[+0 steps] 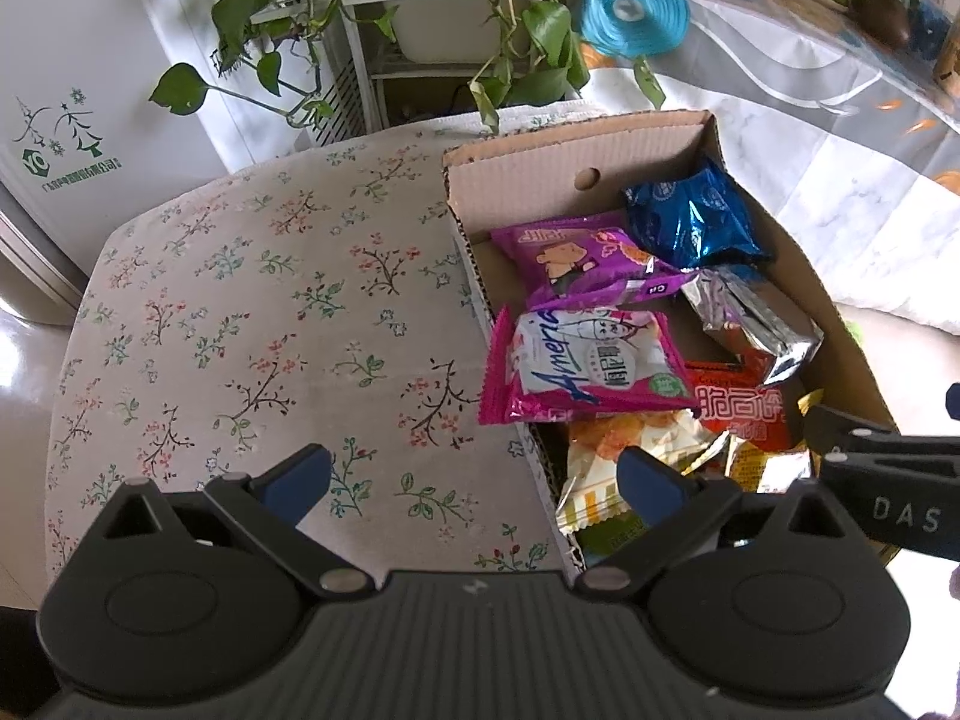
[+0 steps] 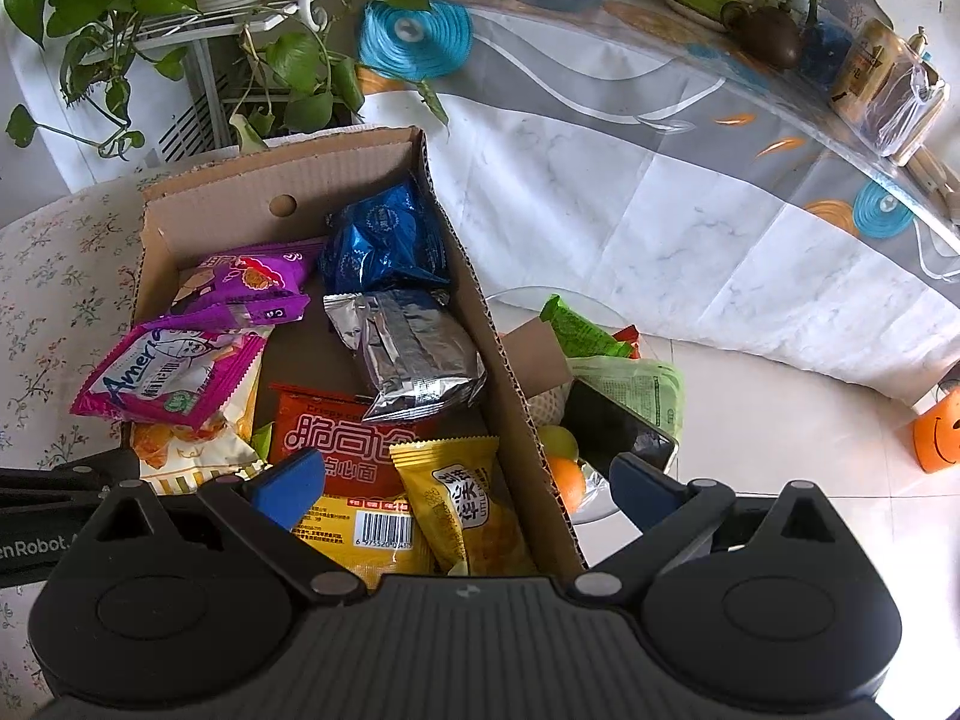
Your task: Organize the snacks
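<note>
An open cardboard box (image 1: 516, 159) (image 2: 480, 300) sits on a floral cushion (image 1: 240, 300) and holds several snack packets: a blue one (image 1: 690, 216) (image 2: 384, 240), a purple one (image 1: 576, 258) (image 2: 246, 288), a silver one (image 1: 756, 318) (image 2: 414, 354), a pink-and-white one (image 1: 588, 366) (image 2: 168, 372) resting on the box's left wall, a red one (image 1: 744, 408) (image 2: 336, 438) and a yellow one (image 2: 462, 510). My left gripper (image 1: 474, 480) is open and empty above the box's near left corner. My right gripper (image 2: 468, 489) is open and empty above the box's near right wall.
A glass bowl (image 2: 600, 498) right of the box holds fruit, green packets (image 2: 576, 330) and a phone (image 2: 618, 426). A draped table (image 2: 660, 180) stands behind, with plants (image 2: 288, 60) on a white rack and a white appliance (image 1: 78, 90) at left. An orange pumpkin cup (image 2: 936, 432) stands on the floor.
</note>
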Demonstrator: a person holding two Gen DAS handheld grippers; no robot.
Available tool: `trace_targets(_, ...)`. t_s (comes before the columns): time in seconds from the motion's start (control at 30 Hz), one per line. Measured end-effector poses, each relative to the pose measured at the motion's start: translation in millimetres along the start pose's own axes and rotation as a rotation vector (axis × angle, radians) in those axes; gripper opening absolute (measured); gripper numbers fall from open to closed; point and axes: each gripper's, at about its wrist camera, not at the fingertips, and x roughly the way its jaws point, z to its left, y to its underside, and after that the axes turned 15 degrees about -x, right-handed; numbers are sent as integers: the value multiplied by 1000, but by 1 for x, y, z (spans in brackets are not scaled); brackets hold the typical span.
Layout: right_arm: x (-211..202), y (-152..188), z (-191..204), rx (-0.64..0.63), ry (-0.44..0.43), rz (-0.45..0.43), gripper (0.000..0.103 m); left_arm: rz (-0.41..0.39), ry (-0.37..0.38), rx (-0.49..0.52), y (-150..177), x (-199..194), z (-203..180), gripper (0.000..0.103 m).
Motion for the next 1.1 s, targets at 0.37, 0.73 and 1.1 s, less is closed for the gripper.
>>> trace_targets(0.37, -3, 3, 7, -1, 12, 2, 103, -33, -1, 53, 3, -8, 1, 101)
trace_targets(0.73, -10, 17, 13, 45, 17, 4, 103, -47, 5, 87, 13, -17, 4, 101)
trace_targets(1.1, -31, 36, 25, 140, -14, -49, 103, -73, 44, 115, 21, -38, 26, 101)
